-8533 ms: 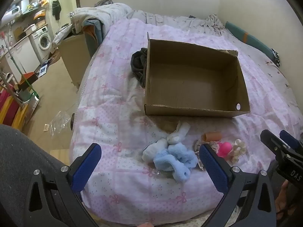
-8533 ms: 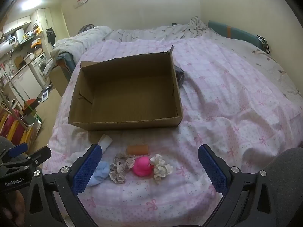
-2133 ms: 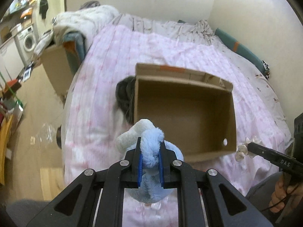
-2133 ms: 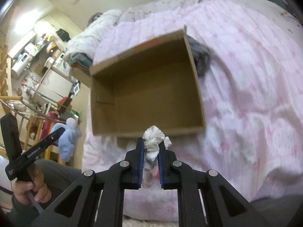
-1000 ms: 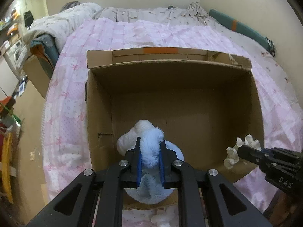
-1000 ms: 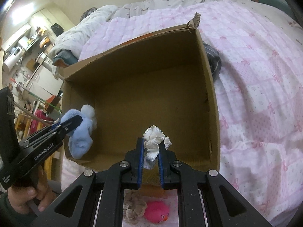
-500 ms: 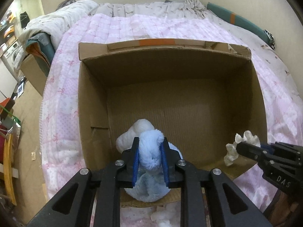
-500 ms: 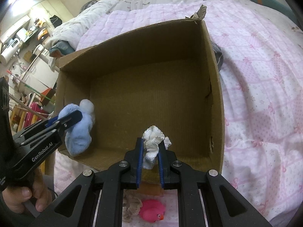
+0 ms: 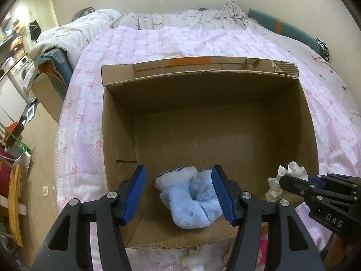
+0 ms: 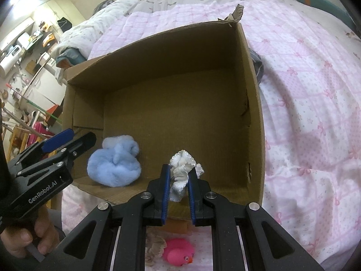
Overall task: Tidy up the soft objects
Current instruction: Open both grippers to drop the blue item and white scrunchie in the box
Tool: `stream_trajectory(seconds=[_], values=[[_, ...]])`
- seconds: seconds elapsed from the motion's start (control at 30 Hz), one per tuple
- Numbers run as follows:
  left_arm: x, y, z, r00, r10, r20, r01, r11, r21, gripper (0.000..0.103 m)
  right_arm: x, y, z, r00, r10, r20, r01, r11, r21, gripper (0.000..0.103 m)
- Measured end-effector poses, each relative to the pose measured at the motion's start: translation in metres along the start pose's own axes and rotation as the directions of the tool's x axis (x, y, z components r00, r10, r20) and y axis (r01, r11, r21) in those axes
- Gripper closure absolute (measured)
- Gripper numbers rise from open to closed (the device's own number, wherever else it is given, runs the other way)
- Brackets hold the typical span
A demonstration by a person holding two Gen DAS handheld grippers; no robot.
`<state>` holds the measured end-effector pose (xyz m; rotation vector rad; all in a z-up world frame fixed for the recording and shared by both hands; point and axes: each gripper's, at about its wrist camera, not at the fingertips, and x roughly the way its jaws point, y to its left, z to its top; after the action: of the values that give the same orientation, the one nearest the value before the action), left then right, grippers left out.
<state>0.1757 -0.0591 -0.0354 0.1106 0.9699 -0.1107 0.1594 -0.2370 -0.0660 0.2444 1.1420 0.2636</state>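
Observation:
An open cardboard box (image 9: pixel 117 122) sits on the pink bed. My left gripper (image 9: pixel 179 192) is open above the box's near left corner; the fluffy blue and white sock bundle (image 9: pixel 191 199) lies loose on the box floor between its fingers. It also shows in the right wrist view (image 10: pixel 115 163). My right gripper (image 10: pixel 178 188) holds a white ruffled scrunchie (image 10: pixel 182 172) over the box's near edge (image 10: pixel 255 117), its jaws slightly parted around it. The scrunchie also shows in the left wrist view (image 9: pixel 286 178).
On the bed in front of the box lie a pink rubber duck (image 10: pixel 178 254), a beige scrunchie (image 10: pixel 155 247), an orange piece (image 10: pixel 176 225) and a white soft item (image 9: pixel 198 260). A dark cloth (image 10: pixel 258 67) lies behind the box. Furniture stands at the left.
My left gripper has opened and the blue sock bundle has dropped onto the box floor. My right gripper's jaws have widened a little around the white scrunchie.

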Motion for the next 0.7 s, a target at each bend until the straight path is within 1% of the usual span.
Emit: stream_trajectory(seconds=[0.1, 0.13, 0.2, 0.23, 0.27, 0.33, 0.4, 0.47, 0.53, 0.7], values=[[0.000, 0.002, 0.003, 1.000, -0.001, -0.002, 0.000, 1.000, -0.014, 0.046, -0.002, -0.002, 0.000, 1.000, 0.012, 0.010, -0.012, 1.000, 0.004, 0.085], [-0.001, 0.003, 0.003, 1.000, -0.002, -0.003, 0.002, 1.000, -0.019, 0.046, -0.003, -0.002, 0.000, 1.000, 0.019, 0.012, -0.019, 1.000, 0.008, 0.081], [-0.002, 0.006, 0.004, 1.000, -0.003, 0.000, 0.003, 1.000, -0.030, 0.046, -0.004, -0.004, 0.001, 0.999, 0.039, 0.017, -0.039, 0.999, 0.022, 0.065], [-0.003, 0.008, 0.004, 1.000, -0.004, 0.002, 0.004, 0.999, -0.035, 0.046, -0.006, -0.005, 0.002, 0.999, 0.045, 0.028, -0.046, 0.998, 0.034, 0.037], [-0.003, 0.010, 0.004, 1.000, -0.005, 0.002, 0.005, 0.999, -0.041, 0.046, -0.010, -0.006, 0.002, 0.998, 0.047, 0.051, -0.049, 0.998, 0.046, 0.023], [-0.008, 0.014, 0.003, 1.000, -0.019, 0.013, 0.020, 0.998, -0.062, 0.046, -0.021, -0.007, 0.004, 0.992, 0.042, 0.116, -0.050, 0.997, 0.060, 0.022], [-0.013, 0.016, 0.003, 0.999, -0.019, 0.027, 0.021, 0.997, -0.073, 0.046, -0.027, -0.007, 0.005, 0.989, 0.048, 0.143, -0.056, 0.997, 0.053, 0.022], [-0.018, 0.018, 0.003, 0.999, -0.018, 0.040, 0.021, 0.997, -0.079, 0.046, -0.030, -0.008, 0.005, 0.987, 0.048, 0.151, -0.057, 0.996, 0.062, 0.022], [-0.023, 0.019, 0.001, 0.999, -0.016, 0.049, 0.020, 0.996, -0.085, 0.046, -0.029, -0.010, 0.004, 0.989, 0.043, 0.141, -0.053, 0.996, 0.067, 0.022], [-0.035, 0.026, -0.003, 0.998, -0.002, 0.056, 0.007, 0.996, -0.085, 0.046, -0.031, -0.010, 0.004, 0.989, 0.030, 0.147, -0.042, 0.996, 0.074, 0.022]])
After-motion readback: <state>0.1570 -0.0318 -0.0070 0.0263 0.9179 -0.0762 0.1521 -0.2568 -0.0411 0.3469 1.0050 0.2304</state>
